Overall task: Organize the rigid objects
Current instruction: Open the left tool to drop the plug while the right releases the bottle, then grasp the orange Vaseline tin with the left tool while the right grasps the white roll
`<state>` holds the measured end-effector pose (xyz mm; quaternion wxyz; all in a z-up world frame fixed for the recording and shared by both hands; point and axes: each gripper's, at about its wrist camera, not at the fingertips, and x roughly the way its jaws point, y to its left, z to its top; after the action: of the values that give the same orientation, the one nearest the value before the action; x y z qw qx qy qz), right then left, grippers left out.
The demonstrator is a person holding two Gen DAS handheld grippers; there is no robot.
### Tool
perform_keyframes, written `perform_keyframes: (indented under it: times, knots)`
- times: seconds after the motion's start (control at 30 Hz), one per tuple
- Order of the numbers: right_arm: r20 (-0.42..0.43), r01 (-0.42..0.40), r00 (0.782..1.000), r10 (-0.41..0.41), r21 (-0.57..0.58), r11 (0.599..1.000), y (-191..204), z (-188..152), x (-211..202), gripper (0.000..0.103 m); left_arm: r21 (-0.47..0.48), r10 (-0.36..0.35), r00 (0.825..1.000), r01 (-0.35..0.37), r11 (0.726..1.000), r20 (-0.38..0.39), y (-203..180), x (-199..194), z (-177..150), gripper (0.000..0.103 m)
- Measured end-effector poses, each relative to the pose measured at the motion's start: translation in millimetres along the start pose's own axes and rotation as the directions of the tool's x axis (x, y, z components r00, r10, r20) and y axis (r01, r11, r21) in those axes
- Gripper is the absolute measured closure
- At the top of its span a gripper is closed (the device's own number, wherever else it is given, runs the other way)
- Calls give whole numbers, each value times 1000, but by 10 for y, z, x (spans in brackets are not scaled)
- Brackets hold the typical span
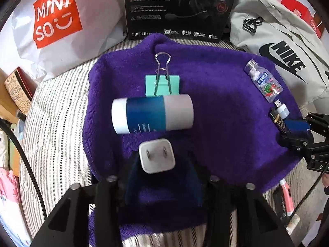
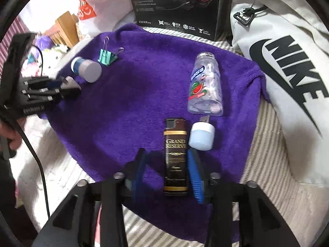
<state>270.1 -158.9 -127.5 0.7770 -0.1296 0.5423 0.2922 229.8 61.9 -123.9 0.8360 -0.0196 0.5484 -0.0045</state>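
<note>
A purple towel (image 1: 226, 127) (image 2: 133, 103) carries the objects. My left gripper (image 1: 158, 164) is open around a white plug adapter (image 1: 157, 156) lying between its blue pads. Beyond it lie a blue-and-white tube (image 1: 152, 115) (image 2: 86, 68) and a mint binder clip (image 1: 162, 82) (image 2: 107, 55). My right gripper (image 2: 166, 164) is open, with a brown lighter (image 2: 175, 156) (image 1: 277, 119) between its fingers, close to the right pad. A white USB stick (image 2: 201, 135) (image 1: 282, 108) and a clear candy bottle (image 2: 205, 86) (image 1: 264, 80) lie just beyond.
A black headset box (image 1: 181, 6) (image 2: 176, 4) stands at the back. A grey Nike bag (image 1: 287, 47) (image 2: 287, 82) is on the right, a white Miniso bag (image 1: 55, 20) on the left. Striped bedding (image 1: 57, 123) surrounds the towel. A pink item (image 1: 287, 201) lies at its right edge.
</note>
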Motion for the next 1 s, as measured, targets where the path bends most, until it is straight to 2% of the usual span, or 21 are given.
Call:
perform_keyframes:
  times: [0.13, 0.2, 0.27, 0.33, 0.57, 0.63, 0.83, 1.0]
  knots:
    - [-2, 14, 1000, -14, 26, 1000, 24, -33, -123, 56, -52, -22, 1000, 22, 998, 1, 42, -112, -71, 54]
    - [18, 6, 1000, -7, 38, 999, 50, -85, -272, 53, -74, -29, 999, 31, 997, 27, 52, -239, -125, 53]
    - [49, 16, 999, -18, 47, 999, 80, -159, -453, 44, -83, -29, 998, 34, 996, 54, 27, -411, -209, 45]
    - [89, 31, 995, -38, 75, 997, 96, -257, -655, 40, -75, -30, 996, 36, 997, 84, -20, -566, -304, 40]
    - [170, 27, 984, -60, 190, 981, 151, -685, -1120, 40, -20, -95, 981, 100, 995, 168, -465, -996, -827, 40]
    - [184, 26, 981, -67, 220, 975, 174, -834, -1214, 40, 9, -136, 978, 136, 991, 156, -619, -989, -921, 40]
    - [185, 10, 980, -66, 293, 956, 145, -1257, -1326, 40, 128, -158, 985, 149, 981, 67, -1118, -764, -1241, 40]
    - [176, 27, 981, -82, 294, 955, 137, -1471, -1369, 40, 204, -100, 994, 91, 975, 35, -1347, -635, -1352, 40]
